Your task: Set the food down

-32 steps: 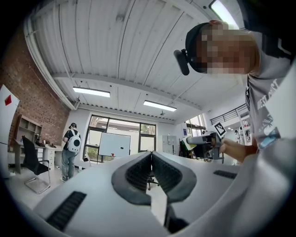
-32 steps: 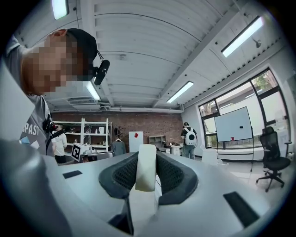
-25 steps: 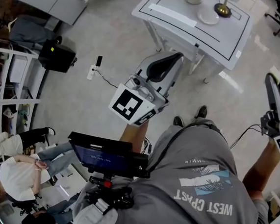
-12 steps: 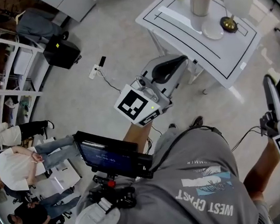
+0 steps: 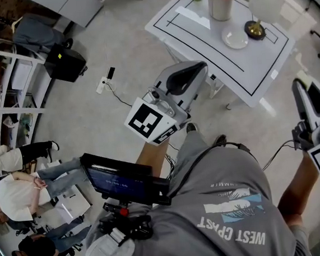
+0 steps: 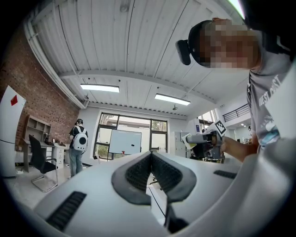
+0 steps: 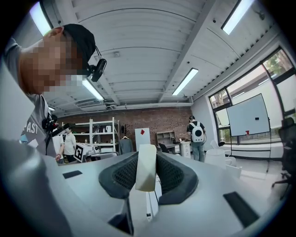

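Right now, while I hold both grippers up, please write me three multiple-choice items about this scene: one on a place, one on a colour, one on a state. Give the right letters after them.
1. Where does the white plate stand?
A. On the floor
B. On the white table, beside the lamp
C. On the shelf rack

2. What colour is the flat piece between the jaws of the right gripper?
A. Cream-white
B. Dark red
C. Bright green

3. How do the jaws of the left gripper stand?
A. Wide apart
B. Closed on a bottle
C. Together, with nothing between them

Answers:
1 B: the head view shows the plate on the tabletop next to the lamp's base.
2 A: the right gripper view shows a pale cream piece pressed between the pads.
3 C: the left gripper view shows the pads meeting, with nothing between them.
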Available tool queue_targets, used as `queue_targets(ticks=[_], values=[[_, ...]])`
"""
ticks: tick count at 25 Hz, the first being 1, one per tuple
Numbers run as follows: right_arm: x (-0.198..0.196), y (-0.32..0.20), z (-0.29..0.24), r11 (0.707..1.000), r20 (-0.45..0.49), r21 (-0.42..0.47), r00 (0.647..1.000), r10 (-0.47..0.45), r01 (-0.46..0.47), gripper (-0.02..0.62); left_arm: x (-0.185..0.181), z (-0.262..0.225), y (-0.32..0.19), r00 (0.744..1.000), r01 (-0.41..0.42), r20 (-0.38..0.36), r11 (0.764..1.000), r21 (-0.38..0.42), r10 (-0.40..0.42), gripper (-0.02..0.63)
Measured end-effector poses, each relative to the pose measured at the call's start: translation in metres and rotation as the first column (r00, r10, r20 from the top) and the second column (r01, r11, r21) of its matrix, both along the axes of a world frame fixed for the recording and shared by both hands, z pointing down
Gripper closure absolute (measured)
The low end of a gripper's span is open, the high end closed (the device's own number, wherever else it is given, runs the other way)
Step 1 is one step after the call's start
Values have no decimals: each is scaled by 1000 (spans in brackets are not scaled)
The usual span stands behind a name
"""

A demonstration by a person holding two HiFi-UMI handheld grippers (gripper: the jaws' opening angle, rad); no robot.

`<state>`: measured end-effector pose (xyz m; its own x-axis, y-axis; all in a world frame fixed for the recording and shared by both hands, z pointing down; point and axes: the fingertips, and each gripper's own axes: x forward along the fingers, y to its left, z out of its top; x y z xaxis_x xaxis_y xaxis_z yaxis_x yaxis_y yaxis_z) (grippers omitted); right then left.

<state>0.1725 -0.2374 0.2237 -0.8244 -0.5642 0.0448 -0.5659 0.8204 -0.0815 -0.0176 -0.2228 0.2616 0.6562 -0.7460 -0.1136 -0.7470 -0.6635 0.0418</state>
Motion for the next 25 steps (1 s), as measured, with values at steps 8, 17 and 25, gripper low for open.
queue_targets(ticks=[8, 17, 25], values=[[-50, -31, -1, 998, 6, -11, 998, 64, -64, 492, -52, -7, -40, 998, -65, -1, 998, -3, 65, 597], [-105, -61, 19, 990, 21, -53, 991, 130, -129, 492, -108, -5, -71, 991, -131, 4, 991, -8, 131, 597], [-127, -91, 43, 985, 4, -94, 989, 146, -145, 492, -127, 8, -87, 988, -155, -17, 988, -21, 155, 597]])
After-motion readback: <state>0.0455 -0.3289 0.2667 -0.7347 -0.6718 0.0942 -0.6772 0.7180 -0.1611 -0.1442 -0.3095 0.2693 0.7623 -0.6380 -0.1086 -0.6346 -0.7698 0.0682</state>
